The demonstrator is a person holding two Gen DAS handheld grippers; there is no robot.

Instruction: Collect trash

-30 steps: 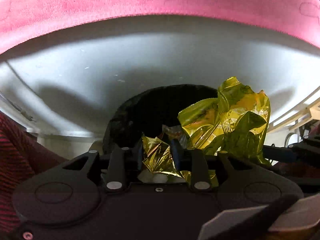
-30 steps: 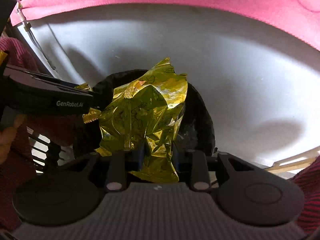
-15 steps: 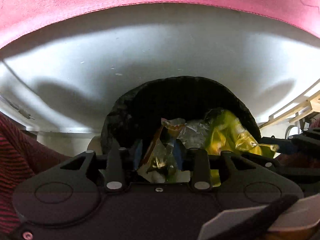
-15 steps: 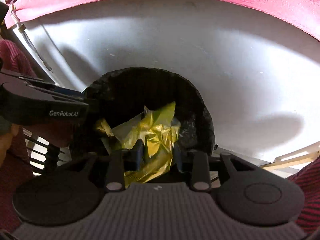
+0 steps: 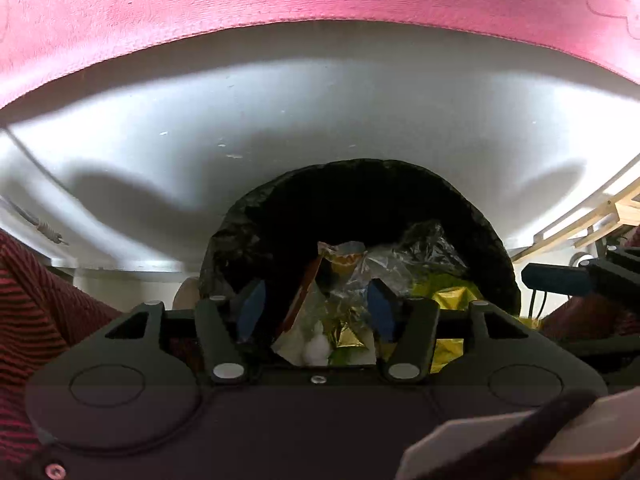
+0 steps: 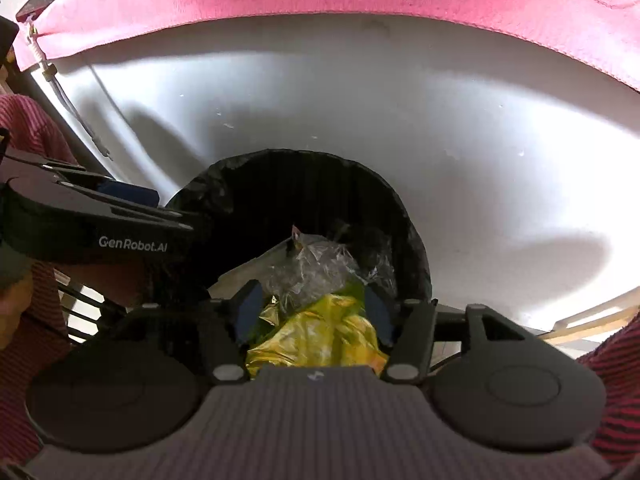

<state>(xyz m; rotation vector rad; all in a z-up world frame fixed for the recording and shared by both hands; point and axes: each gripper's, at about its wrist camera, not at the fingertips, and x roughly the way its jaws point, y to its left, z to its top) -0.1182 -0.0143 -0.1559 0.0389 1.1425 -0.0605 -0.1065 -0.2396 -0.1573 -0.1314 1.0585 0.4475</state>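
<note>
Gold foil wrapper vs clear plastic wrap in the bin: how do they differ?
Colour: the gold foil wrapper is shiny, opaque yellow-gold; the clear plastic wrap is see-through with grey glints.
Place: in the right wrist view the gold foil wrapper lies nearest the camera, seen between the opening jaws of the right hand-held gripper; the clear plastic wrap lies beyond it.
Shared: both are crumpled and sit in the black-lined bin, gripped by nothing.

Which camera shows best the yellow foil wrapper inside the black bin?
The right wrist view: the yellow foil wrapper lies large and unobstructed in the black bin, under the right claw as it opens. The left wrist view shows only small pieces of it behind the claw's frame.
</note>
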